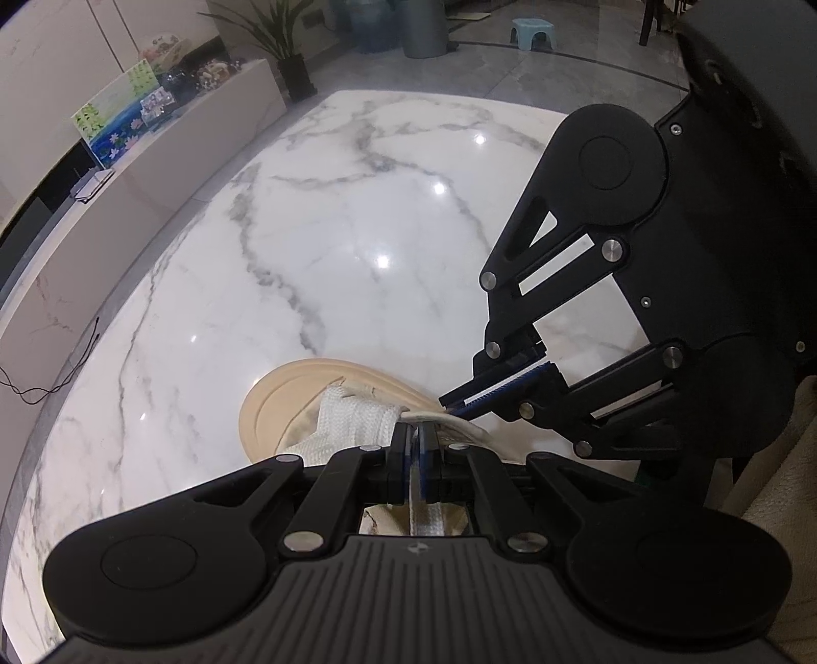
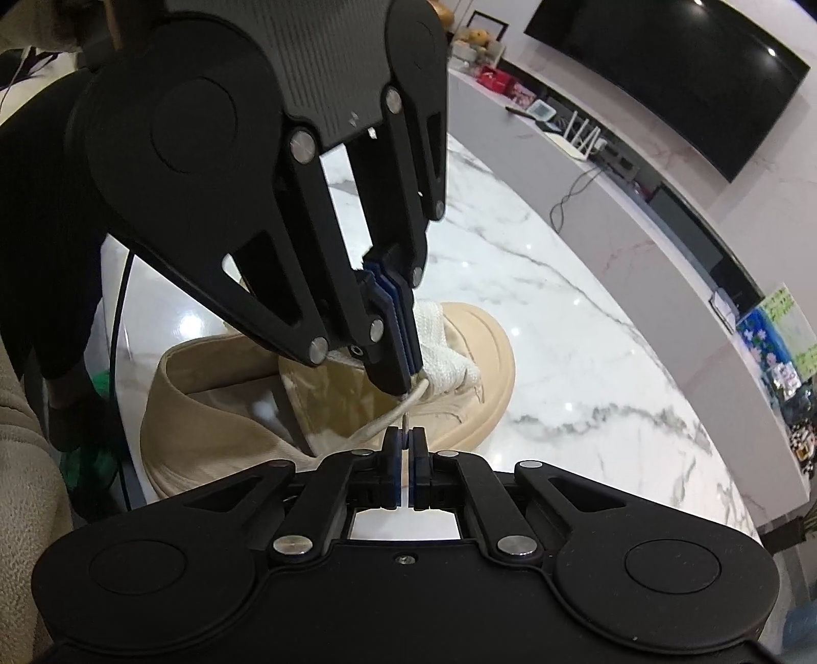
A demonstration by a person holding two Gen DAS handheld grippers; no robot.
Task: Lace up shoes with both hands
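A beige shoe (image 2: 204,413) stands on the marble table (image 1: 357,230), its toe (image 1: 275,393) pointing away from me. A wide white woven lace (image 2: 441,352) crosses its front. My left gripper (image 1: 418,434) is shut on a lace strand that runs back between its pads; from the right wrist it comes down from above (image 2: 406,380) onto the shoe's tongue. A thin cream lace end (image 2: 388,416) leads from there to my right gripper (image 2: 406,439), which is shut on its tip. The right gripper (image 1: 449,405) reaches in from the right, its fingertips almost touching the left one's.
A long low sideboard (image 1: 153,168) with pictures and small items runs beyond the table's far edge, under a wall screen (image 2: 664,76). A potted plant (image 1: 291,51) and a blue stool (image 1: 531,33) stand on the floor. A person's dark sleeve (image 2: 46,255) is at the left.
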